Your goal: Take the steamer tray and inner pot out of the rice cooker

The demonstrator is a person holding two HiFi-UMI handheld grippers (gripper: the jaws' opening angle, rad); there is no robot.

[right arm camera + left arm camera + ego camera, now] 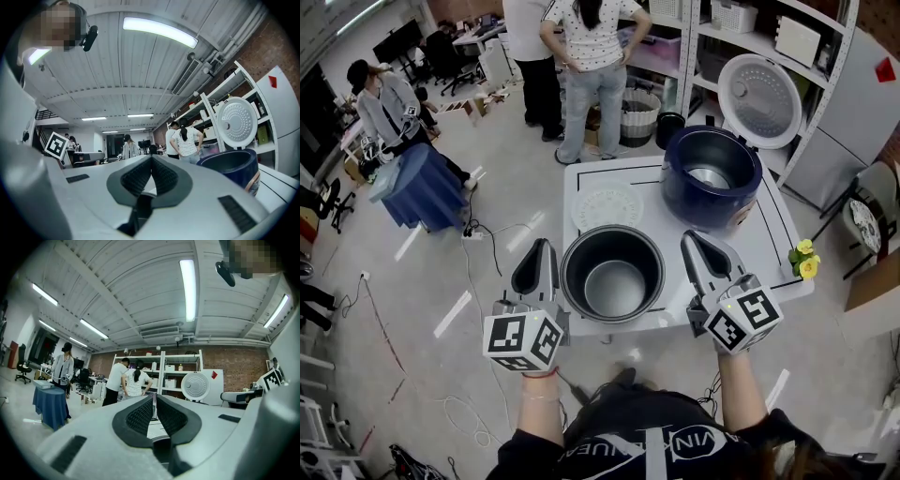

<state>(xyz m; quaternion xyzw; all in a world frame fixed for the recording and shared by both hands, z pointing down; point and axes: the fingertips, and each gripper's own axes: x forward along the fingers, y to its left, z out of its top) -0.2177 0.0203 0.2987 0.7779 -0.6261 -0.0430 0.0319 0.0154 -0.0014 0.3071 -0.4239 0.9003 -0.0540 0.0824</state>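
The dark inner pot (613, 274) stands empty on the white table (769, 246), near its front edge. Behind it to the left lies the round white steamer tray (607, 206). The blue rice cooker (711, 178) sits at the back right with its lid (759, 100) raised; its body (232, 168) and lid (239, 123) also show in the right gripper view. My left gripper (539, 247) hovers just left of the pot, shut and empty (153, 404). My right gripper (692, 239) hovers just right of the pot, also shut and empty (151, 161).
A yellow flower (804, 259) sits at the table's right edge. Two people (581, 56) stand behind the table by a metal shelf (769, 37). Another person (384, 108) stands at far left beside a blue-draped stand (422, 187). Cables (483, 239) run over the floor.
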